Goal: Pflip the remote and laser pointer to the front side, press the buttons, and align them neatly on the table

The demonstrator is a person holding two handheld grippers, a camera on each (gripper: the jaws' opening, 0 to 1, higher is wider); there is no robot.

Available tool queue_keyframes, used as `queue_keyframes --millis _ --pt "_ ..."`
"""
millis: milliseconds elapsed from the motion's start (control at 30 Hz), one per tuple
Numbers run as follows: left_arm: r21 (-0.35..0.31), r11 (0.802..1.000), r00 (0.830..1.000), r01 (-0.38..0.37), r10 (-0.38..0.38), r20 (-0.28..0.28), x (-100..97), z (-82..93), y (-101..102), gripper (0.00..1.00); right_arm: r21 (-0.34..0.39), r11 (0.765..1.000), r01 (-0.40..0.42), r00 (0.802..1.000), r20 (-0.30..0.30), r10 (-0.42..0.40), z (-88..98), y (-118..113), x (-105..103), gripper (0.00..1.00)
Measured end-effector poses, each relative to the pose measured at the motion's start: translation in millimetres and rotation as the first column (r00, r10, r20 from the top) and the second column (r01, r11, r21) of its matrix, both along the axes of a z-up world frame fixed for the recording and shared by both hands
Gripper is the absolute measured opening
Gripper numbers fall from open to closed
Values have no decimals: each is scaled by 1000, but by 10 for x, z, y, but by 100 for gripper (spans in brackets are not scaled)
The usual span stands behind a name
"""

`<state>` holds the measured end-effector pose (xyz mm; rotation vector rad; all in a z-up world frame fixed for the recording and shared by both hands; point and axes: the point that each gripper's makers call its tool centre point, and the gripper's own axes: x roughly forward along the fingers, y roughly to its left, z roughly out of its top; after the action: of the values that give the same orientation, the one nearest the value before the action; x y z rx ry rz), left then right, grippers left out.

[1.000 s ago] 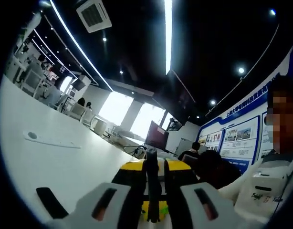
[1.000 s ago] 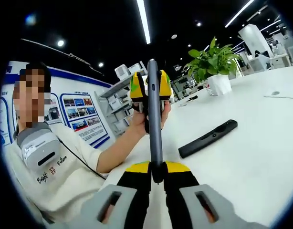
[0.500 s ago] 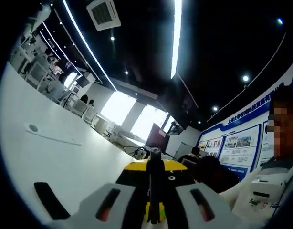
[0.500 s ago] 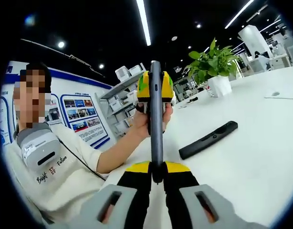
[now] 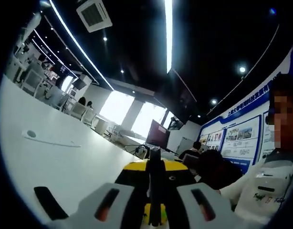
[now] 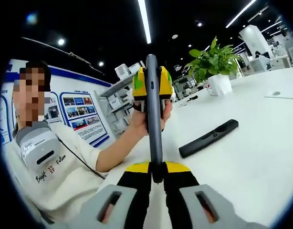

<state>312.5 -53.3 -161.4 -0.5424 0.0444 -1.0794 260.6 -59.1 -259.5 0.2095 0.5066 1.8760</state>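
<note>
White table [image 6: 261,157] lies under my hands. My right gripper [image 6: 156,174] and left gripper [image 6: 152,93] each clamp an end of the remote [image 6: 153,124], held edge-on above it. Pointer [image 6: 208,138] lies near.

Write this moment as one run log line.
both grippers shut on grey remote, held edge-on above table | black device lies on table | buttons unpressed

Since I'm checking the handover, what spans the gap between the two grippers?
In the right gripper view, the slim dark remote spans it, one end in the right gripper, the other in the left gripper. Nothing else lies between.
</note>
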Motion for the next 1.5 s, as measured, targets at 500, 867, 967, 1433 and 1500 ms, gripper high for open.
queue_keyframes --millis 500,867,967,1433,1500 --pt "-29 999 998 36 -37 -54 -10 -27 -40 12 24 1000 1 1000 -28 0 55 -16 -2 12" --pt "-28 999 998 36 -37 -46 -39 -17 -66 12 42 999 -5 999 -46 6 81 -27 -6 12" --pt "-31 999 998 31 -32 -50 0 -11 -30 12 50 999 -5 998 -55 7 92 -36 7 12" --pt "-13 1000 996 -5 4 -94 29 -53 -1 9 42 999 15 999 -52 -13 78 -25 58 12" --pt "-19 1000 992 -7 4 -123 50 -77 20 8 36 999 10 999 -54 -8 65 -19 55 12"
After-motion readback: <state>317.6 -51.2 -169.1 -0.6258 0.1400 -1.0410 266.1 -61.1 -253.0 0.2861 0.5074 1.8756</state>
